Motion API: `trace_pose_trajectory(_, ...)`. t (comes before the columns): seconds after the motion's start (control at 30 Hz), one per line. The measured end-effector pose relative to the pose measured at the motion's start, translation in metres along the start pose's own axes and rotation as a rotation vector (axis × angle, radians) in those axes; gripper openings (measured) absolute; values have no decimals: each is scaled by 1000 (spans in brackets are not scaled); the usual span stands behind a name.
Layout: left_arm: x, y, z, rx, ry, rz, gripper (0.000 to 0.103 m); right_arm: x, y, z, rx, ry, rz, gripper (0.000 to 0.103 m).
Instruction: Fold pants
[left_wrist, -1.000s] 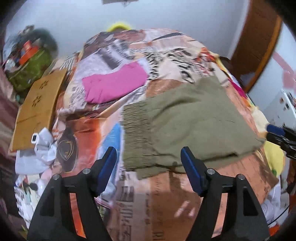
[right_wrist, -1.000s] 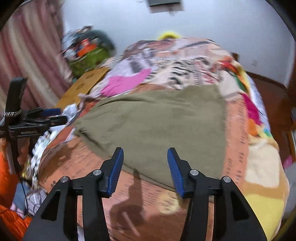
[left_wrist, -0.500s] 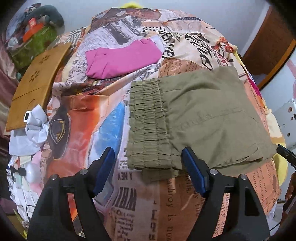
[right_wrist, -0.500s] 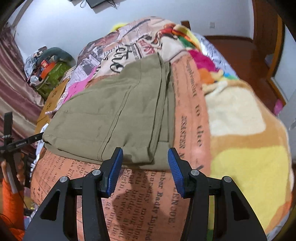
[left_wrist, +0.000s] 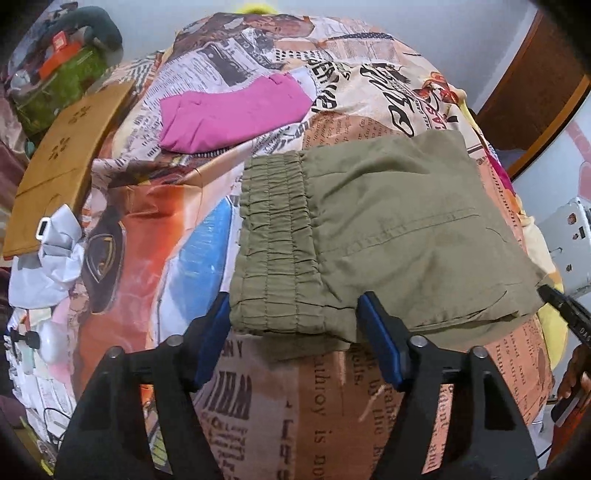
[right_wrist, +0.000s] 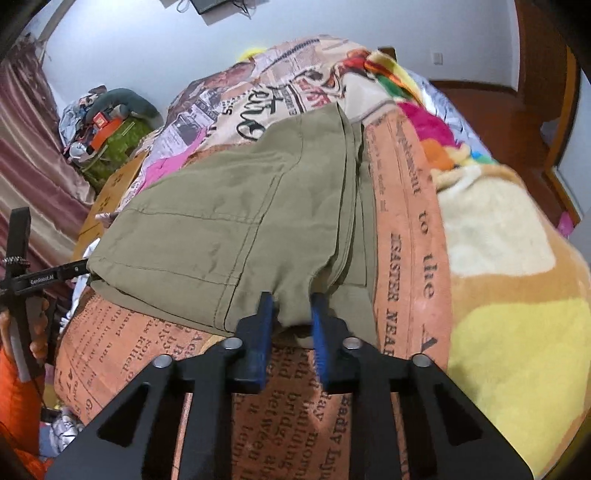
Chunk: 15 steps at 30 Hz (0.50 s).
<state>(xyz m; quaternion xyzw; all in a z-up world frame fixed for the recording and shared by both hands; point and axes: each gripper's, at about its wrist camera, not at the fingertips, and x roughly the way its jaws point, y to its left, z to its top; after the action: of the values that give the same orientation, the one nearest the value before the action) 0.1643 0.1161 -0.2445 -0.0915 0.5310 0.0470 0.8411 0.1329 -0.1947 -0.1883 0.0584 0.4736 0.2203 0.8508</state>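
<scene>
Your right gripper (right_wrist: 291, 319) pinches the olive pants' (right_wrist: 221, 229) near edge; your left gripper (left_wrist: 295, 332) straddles the waistband (left_wrist: 277, 243), fingers spread, lower layers hidden.

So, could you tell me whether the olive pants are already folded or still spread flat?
Folded. The olive pants lie in stacked layers, edges showing near the right gripper, with the elastic waistband at one end.
</scene>
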Motion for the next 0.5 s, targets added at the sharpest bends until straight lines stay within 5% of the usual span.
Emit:
trace_pose_trajectory(0.27,-23,-4,-3,71,-52,76,33,-24,8,18,-74,-95,-54,13)
trace_pose_trajectory(0.5,-15,2,-11,78,-24,83,32,-5,-5,12,-56,-20,-74,13)
